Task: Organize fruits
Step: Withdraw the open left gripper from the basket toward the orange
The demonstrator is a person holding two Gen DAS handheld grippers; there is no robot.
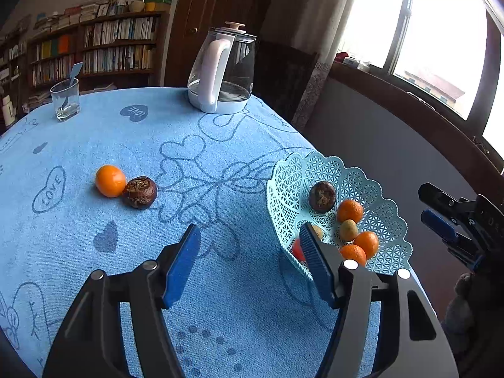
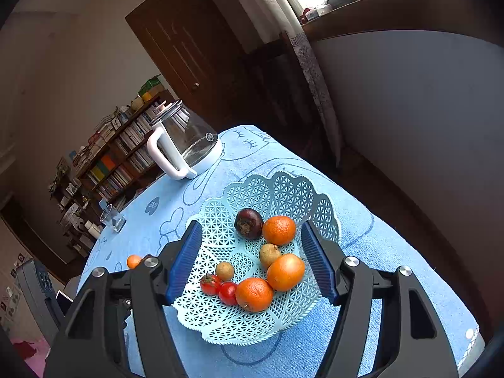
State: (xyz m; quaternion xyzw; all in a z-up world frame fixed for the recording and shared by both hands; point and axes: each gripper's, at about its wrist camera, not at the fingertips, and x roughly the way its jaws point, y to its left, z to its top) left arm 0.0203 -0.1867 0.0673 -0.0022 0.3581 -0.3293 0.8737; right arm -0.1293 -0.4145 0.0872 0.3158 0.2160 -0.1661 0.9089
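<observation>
A light blue lattice fruit basket (image 2: 277, 189) (image 1: 378, 189) stands near the table's right edge. It holds three oranges (image 2: 285, 272), a dark brown fruit (image 2: 249, 223), two small tan fruits (image 2: 269, 253) and two red tomatoes (image 2: 227, 292). An orange (image 1: 110, 180) and a dark brown fruit (image 1: 140, 192) lie touching on the blue cloth, left of the basket. My left gripper (image 1: 250, 261) is open and empty above the cloth, just left of the basket. My right gripper (image 2: 252, 263) is open and empty, over the basket; it also shows in the left wrist view (image 1: 438, 211).
A glass kettle with a white handle (image 1: 222, 69) stands at the table's far edge. A drinking glass with a blue spoon (image 1: 65, 99) stands at the far left. The table edge drops off just right of the basket. Bookshelves (image 1: 94, 50) line the far wall.
</observation>
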